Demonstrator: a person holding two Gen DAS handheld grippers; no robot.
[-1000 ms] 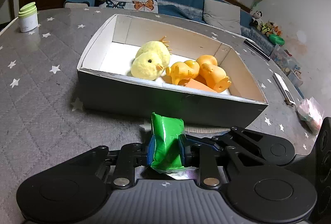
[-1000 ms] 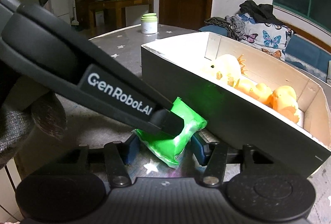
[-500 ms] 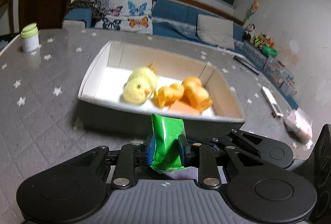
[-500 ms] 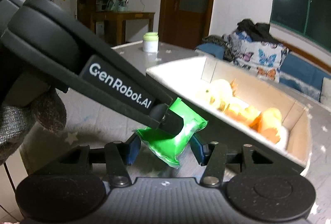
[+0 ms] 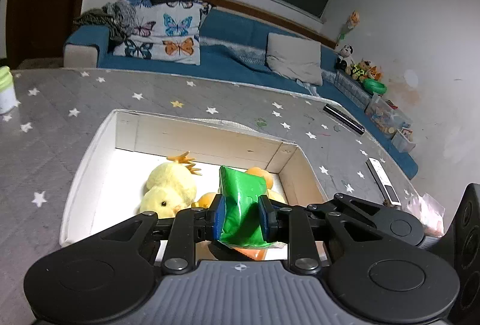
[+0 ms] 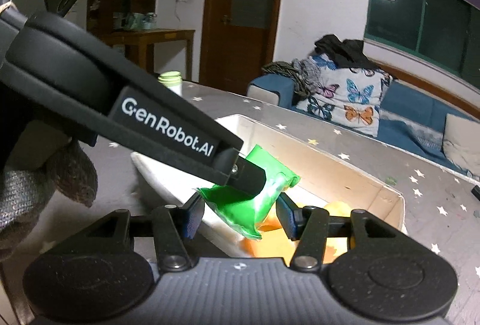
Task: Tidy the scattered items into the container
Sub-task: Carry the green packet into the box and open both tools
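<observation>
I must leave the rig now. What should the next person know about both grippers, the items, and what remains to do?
Left gripper: shut on the green packet, held above the open box.
Right gripper: open, fingers either side of the packet, not gripping.
In the box: yellow chick, orange toys.
Left: release the packet into the box. A pink bag lies on the table at the far right, possibly also to be tidied.

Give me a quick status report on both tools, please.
Left tool shut on green packet, over the box. Right tool open beside it. Nothing blocking.
</observation>
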